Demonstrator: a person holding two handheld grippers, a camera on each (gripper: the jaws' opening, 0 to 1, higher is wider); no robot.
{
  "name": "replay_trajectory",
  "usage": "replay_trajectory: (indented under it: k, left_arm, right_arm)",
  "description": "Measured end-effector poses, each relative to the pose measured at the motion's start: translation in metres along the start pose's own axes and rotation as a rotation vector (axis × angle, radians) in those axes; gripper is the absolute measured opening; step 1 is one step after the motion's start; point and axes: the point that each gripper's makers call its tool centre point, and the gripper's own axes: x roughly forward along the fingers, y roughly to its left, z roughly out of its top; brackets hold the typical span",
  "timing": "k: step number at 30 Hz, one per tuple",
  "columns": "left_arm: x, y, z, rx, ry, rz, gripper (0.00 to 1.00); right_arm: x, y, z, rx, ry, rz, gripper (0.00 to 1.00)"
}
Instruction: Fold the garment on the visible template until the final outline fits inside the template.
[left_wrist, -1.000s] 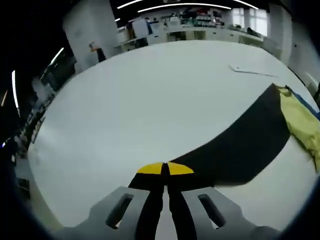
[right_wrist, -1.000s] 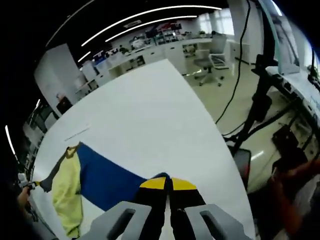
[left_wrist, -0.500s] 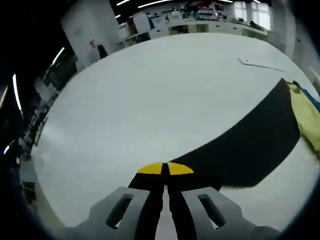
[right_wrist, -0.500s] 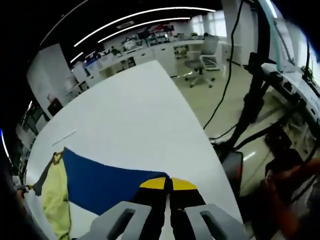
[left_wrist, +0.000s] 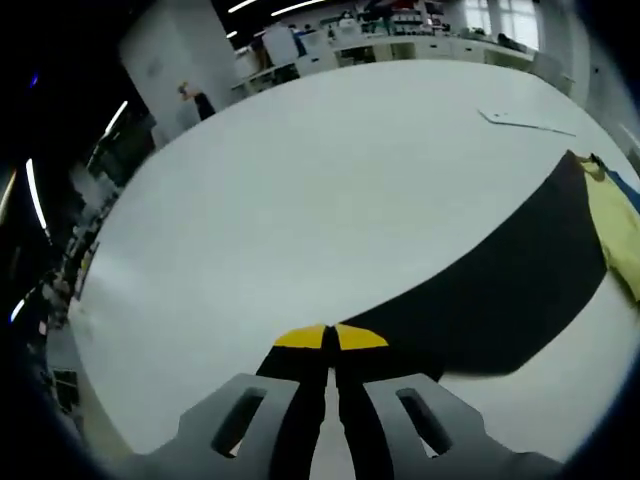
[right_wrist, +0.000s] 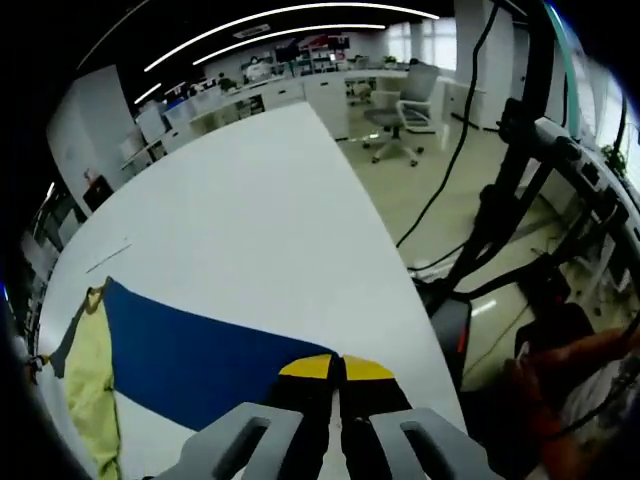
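The garment has a dark sleeve (left_wrist: 500, 290), a blue sleeve (right_wrist: 190, 355) and a yellow-green body (left_wrist: 615, 225). In the left gripper view the dark sleeve stretches from the body at the far right down to my left gripper (left_wrist: 330, 345), which is shut on its end. In the right gripper view the blue sleeve runs from the yellow-green body (right_wrist: 85, 385) at the left to my right gripper (right_wrist: 337, 368), shut on that sleeve's end. Both sleeves hang taut above the white table (left_wrist: 300, 190).
A thin pale strip (left_wrist: 525, 123) lies on the table far from the left gripper. Beyond the table's right edge (right_wrist: 385, 250) are floor, cables, a black stand (right_wrist: 500, 220) and an office chair (right_wrist: 390, 125). Desks and shelves line the far wall.
Both sleeves have been drawn out further from the body; the blue sleeve looks longer and flatter, and the yellow-green body has slid toward the edge of each view.
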Motion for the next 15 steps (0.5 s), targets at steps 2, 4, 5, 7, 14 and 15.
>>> replay_trajectory:
  k: [2, 4, 5, 7, 14, 15]
  left_arm:
    - [-0.002, 0.001, 0.000, 0.003, 0.000, 0.005, 0.00]
    - [-0.004, 0.002, 0.000, 0.001, -0.015, -0.002, 0.05]
    - [-0.006, 0.002, 0.000, 0.001, -0.018, -0.004, 0.10]
    - [-0.008, 0.000, 0.001, -0.020, -0.034, -0.017, 0.15]
    - [-0.024, -0.014, 0.010, -0.061, -0.114, -0.072, 0.33]
    - [-0.026, -0.015, 0.011, -0.065, -0.126, -0.071, 0.38]
  right_arm:
    - [0.000, 0.000, 0.001, -0.034, -0.004, -0.001, 0.00]
    - [0.000, 0.004, 0.001, -0.091, -0.002, 0.013, 0.00]
    - [0.000, 0.003, 0.002, -0.098, -0.005, 0.015, 0.00]
    - [0.001, 0.002, 0.006, -0.113, -0.015, 0.022, 0.03]
    - [-0.006, 0.019, 0.017, -0.152, -0.064, 0.116, 0.33]
    - [-0.007, 0.023, 0.017, -0.160, -0.069, 0.131, 0.37]
